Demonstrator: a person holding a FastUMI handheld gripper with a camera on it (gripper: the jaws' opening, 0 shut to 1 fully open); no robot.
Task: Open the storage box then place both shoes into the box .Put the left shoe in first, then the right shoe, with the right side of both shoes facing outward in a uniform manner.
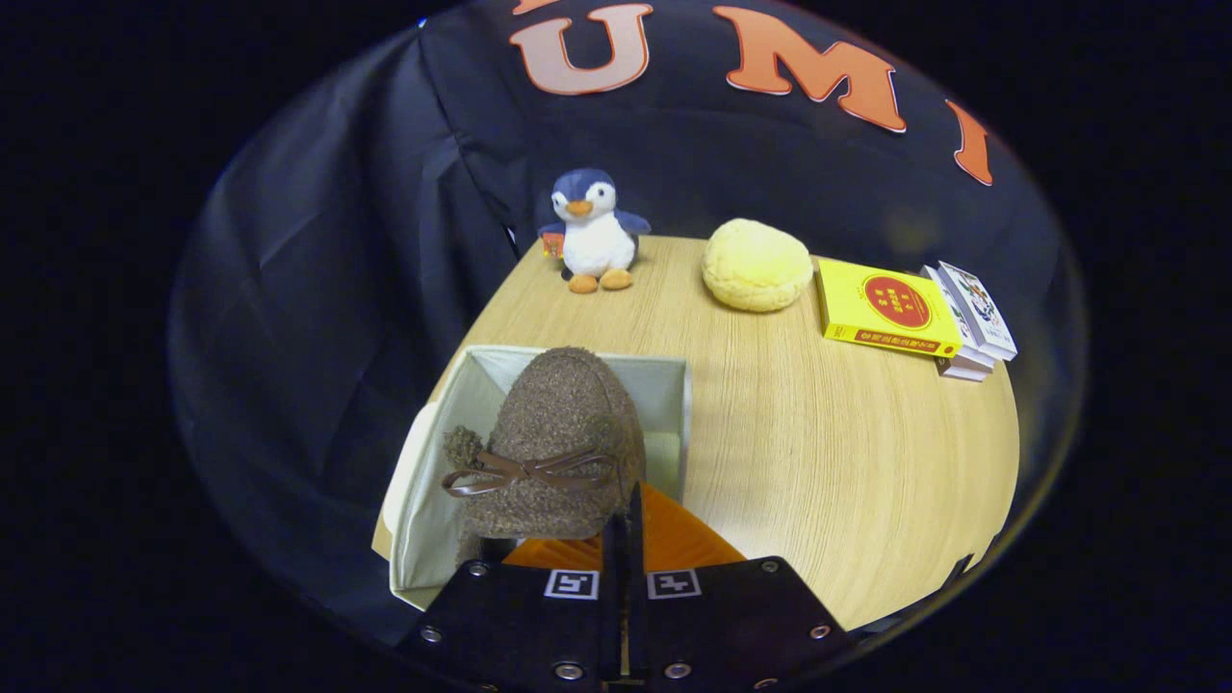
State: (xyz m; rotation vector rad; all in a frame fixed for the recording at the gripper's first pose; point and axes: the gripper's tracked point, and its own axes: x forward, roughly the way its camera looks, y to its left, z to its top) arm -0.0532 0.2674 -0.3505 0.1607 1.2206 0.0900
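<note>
Tool (624,525) clenched on shoe (558,448) heel, shoe just ahead, toe pointing far, hanging over open box (433,500) at table (828,462) left edge

Storage box (674,404) opening largely taken up by brown shoe (558,433); narrow gap beside its right wall. Wide bare table (818,452) right of box. Far edge crowded: penguin (592,229), bun (757,265), books (890,308).

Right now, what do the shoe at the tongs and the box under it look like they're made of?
Shoe: brown fuzzy, fleece-like fabric, matte and nubby, with a smooth bow that looks like leather or faux leather. Storage box: pale, matte walls, probably fabric or card; hard to tell. The tongs look shut on the shoe's heel edge.
</note>
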